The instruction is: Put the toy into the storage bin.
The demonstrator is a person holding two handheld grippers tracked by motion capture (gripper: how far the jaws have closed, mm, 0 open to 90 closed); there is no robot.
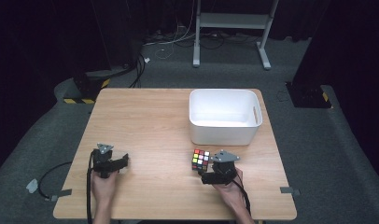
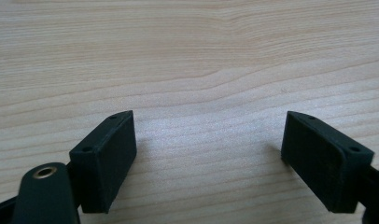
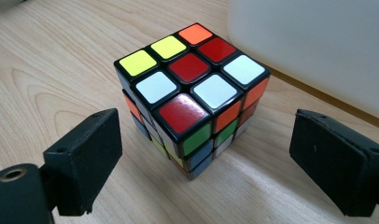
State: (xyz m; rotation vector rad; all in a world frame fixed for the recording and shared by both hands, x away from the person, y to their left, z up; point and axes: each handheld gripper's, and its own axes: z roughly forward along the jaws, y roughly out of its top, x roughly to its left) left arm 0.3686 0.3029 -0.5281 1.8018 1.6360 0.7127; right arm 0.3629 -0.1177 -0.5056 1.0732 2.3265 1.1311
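A scrambled puzzle cube [image 1: 201, 159] [image 3: 192, 95] sits on the wooden table [image 1: 155, 126], just in front of a white bin [image 1: 223, 115]. My right gripper [image 1: 211, 169] [image 3: 204, 163] is open right behind the cube, a jaw on either side of its near corner and neither touching it. At the table's front left, my left gripper [image 1: 122, 161] [image 2: 208, 158] is open over bare wood with nothing between its jaws.
The white bin's near wall [image 3: 313, 46] stands close behind the cube. A desk frame [image 1: 234, 28] and cables lie on the floor beyond the table. Bare wood spans the table's left and middle.
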